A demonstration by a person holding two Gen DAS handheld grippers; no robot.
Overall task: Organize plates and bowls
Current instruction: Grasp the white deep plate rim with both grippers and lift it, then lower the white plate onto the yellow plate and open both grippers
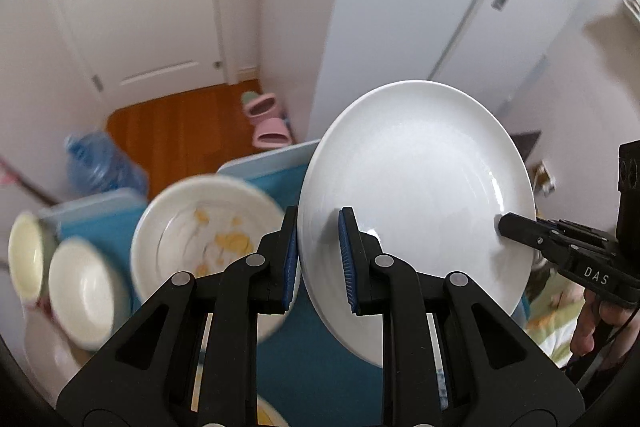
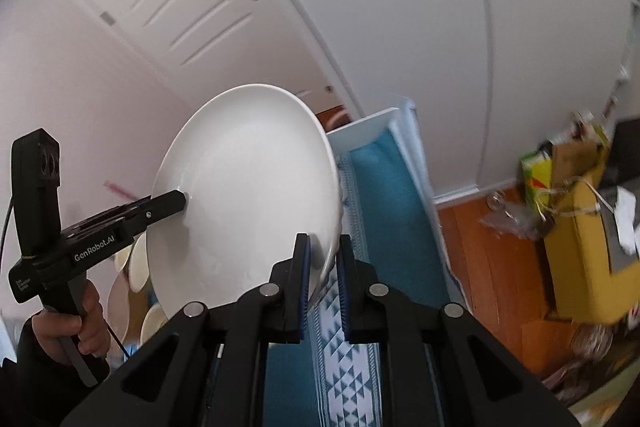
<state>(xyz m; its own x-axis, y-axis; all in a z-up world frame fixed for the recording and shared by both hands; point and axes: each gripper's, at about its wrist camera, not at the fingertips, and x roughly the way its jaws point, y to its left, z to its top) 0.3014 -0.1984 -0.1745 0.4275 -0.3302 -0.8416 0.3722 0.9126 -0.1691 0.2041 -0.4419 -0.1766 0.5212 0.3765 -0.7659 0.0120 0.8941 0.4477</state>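
Both grippers' fingers (image 1: 347, 247) clamp the white plate (image 1: 416, 195) above patterned plate (image 1: 208, 239) and bowls (image 1: 80, 291).

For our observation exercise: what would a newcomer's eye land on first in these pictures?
First, the large white plate, tilted in mid-air and pinched at opposite rim edges by the left hand-held gripper and the right hand-held gripper. Next, lower left, the blurred stained plate and two cream bowls over the blue cloth.

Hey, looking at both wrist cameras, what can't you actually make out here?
- Left wrist view: yellow-marked plate and two bowls are motion-blurred; the marks are unreadable.
- Both views: the white plate hides the table behind it.
- Right wrist view: yellow clutter on the floor is smeared.
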